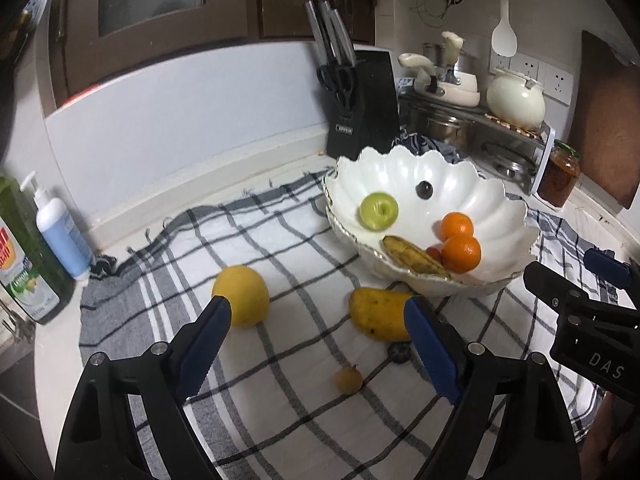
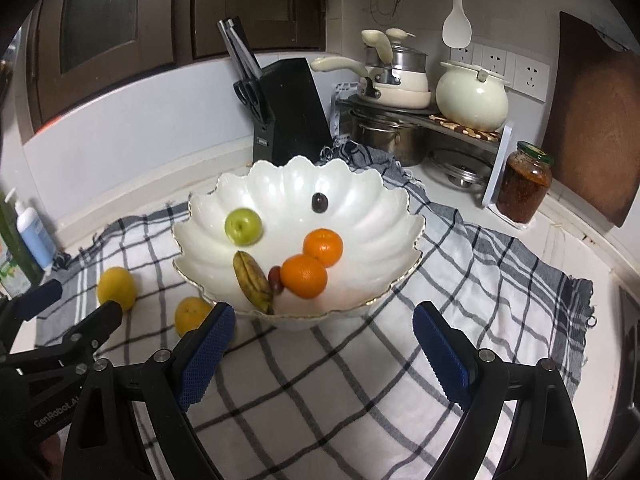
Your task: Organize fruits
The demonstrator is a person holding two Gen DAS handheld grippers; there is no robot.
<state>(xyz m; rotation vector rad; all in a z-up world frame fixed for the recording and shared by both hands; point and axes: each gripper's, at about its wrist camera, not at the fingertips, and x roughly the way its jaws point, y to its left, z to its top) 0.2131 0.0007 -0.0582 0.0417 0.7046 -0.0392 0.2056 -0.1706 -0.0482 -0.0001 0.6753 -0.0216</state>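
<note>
A white scalloped bowl (image 1: pixel 500 208) (image 2: pixel 360 216) stands on a checked cloth (image 1: pixel 280 420) and holds a green apple (image 1: pixel 378 211), two oranges (image 1: pixel 460 254), a banana (image 1: pixel 412 258), a dark grape (image 1: pixel 424 190) and a small red fruit (image 1: pixel 434 254). On the cloth lie a yellow round fruit (image 1: pixel 242 294), a mango (image 1: pixel 378 312), a dark plum (image 1: pixel 399 353) and a small yellow fruit (image 1: pixel 349 379). My left gripper (image 1: pixel 318 324) is open and empty above them. My right gripper (image 2: pixel 324 326) is open and empty in front of the bowl.
A black knife block (image 1: pixel 362 104) stands behind the bowl. Pots and a cream kettle (image 1: pixel 516 100) sit on a rack at the back right, beside a jar (image 1: pixel 560 178). Soap bottles (image 1: pixel 60 228) stand at the left edge. A wooden board (image 2: pixel 596 120) leans at the right.
</note>
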